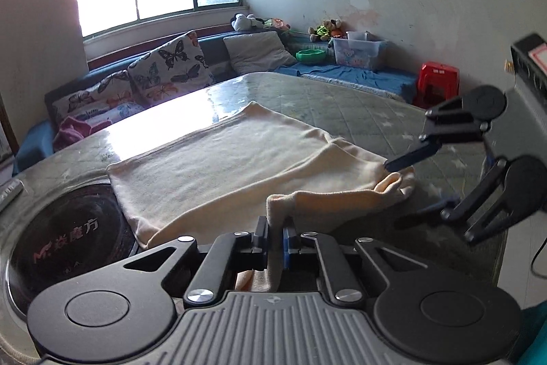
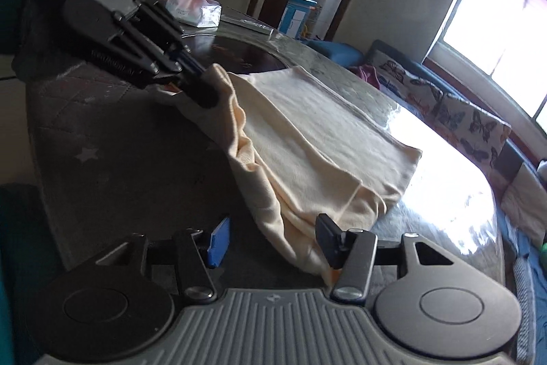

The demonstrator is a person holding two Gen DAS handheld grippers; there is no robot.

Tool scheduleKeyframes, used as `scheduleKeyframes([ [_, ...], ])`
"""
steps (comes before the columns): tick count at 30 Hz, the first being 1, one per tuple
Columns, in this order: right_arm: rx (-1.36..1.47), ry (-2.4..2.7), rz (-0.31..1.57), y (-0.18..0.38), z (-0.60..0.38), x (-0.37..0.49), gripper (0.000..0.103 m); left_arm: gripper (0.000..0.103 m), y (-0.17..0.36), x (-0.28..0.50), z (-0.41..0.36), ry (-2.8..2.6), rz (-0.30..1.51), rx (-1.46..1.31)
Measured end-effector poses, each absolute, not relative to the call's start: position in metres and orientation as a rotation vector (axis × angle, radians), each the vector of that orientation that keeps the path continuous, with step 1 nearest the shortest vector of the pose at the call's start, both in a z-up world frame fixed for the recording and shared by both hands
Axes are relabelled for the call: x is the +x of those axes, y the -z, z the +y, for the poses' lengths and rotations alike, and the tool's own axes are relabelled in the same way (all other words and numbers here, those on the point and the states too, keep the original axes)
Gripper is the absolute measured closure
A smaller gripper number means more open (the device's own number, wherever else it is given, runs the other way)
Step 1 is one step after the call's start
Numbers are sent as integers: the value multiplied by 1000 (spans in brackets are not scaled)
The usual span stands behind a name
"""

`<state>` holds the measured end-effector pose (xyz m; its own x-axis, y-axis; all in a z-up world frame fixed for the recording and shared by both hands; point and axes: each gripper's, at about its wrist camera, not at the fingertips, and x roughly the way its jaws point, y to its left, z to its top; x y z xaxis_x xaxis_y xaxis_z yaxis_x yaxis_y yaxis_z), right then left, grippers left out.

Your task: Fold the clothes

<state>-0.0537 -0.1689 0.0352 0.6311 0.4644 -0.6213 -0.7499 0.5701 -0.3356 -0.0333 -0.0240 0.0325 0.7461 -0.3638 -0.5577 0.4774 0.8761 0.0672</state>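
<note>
A cream-yellow garment (image 1: pixel 218 166) lies partly folded on a glass-topped table (image 1: pixel 342 101). My left gripper (image 1: pixel 274 236) is shut on the garment's near edge, cloth pinched between its pads. In the right wrist view the left gripper (image 2: pixel 205 91) grips that same corner of the garment (image 2: pixel 314 132), lifting it slightly. My right gripper (image 2: pixel 271 238) is open, its jaws straddling the garment's other near corner without pinching it. It also shows in the left wrist view (image 1: pixel 420 180), open at the garment's right end.
A dark round hotplate (image 1: pixel 68 235) is set in the table at the near left. A sofa with butterfly cushions (image 1: pixel 164 64) runs behind. A red stool (image 1: pixel 437 81) and plastic bins (image 1: pixel 359 52) stand at the back right. A tissue pack (image 2: pixel 193 9) lies on the table.
</note>
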Motion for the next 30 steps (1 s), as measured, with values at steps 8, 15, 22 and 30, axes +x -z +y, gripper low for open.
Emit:
scheduleKeyframes([
  [8, -621, -762, 518, -30, -155, -26, 76, 94, -31, -30, -18, 470, 575, 184],
  [15, -427, -780, 633, -48, -168, -1, 90, 82, -20, -54, -14, 483, 571, 222],
  [22, -345, -775, 641, -67, -172, 12, 91, 70, -7, -66, -14, 444, 570, 328],
  [30, -351, -755, 629, -65, -169, 11, 93, 93, 0, -69, -16, 468, 544, 434],
])
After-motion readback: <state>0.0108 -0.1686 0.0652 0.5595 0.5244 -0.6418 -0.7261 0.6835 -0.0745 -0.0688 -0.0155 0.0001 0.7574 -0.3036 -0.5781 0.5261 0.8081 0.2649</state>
